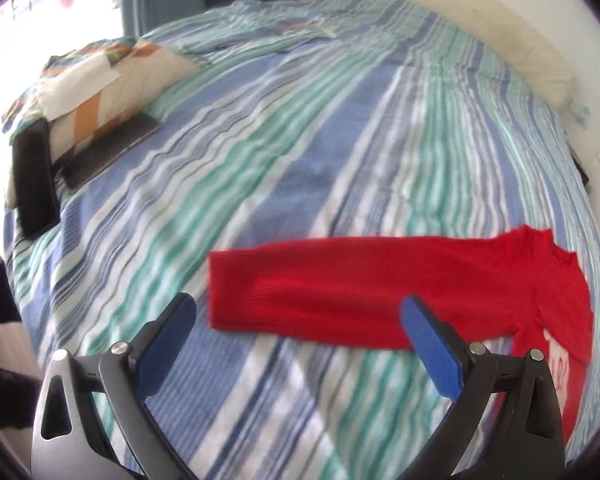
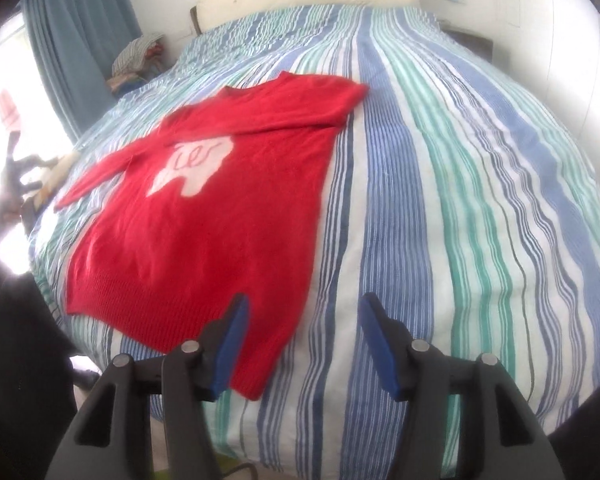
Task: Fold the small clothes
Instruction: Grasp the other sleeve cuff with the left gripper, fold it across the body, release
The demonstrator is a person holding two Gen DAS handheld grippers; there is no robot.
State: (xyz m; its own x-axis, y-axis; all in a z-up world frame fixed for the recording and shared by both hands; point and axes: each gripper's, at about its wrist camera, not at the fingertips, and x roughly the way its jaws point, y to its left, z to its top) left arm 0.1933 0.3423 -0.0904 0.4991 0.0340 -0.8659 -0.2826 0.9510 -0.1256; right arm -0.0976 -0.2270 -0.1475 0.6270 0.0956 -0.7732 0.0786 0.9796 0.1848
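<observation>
A red sweater (image 2: 204,216) lies flat, front up, on the striped bedspread (image 2: 440,184), its pale chest motif (image 2: 192,164) carrying script too blurred to read. The right gripper (image 2: 303,312) has its fingers spread wide with nothing between them; the sweater's lower hem corner sits just beyond and under the left finger (image 2: 230,344), while bare stripes fill the gap and lie past the right finger. The left gripper (image 1: 298,306) is likewise wide apart and empty; one sleeve (image 1: 360,300) stretches crosswise just beyond both fingertips, its cuff ending near the left one. Well past the left finger rest a patterned pillow (image 1: 100,80) and a dark, phone-like slab (image 1: 34,184).
</observation>
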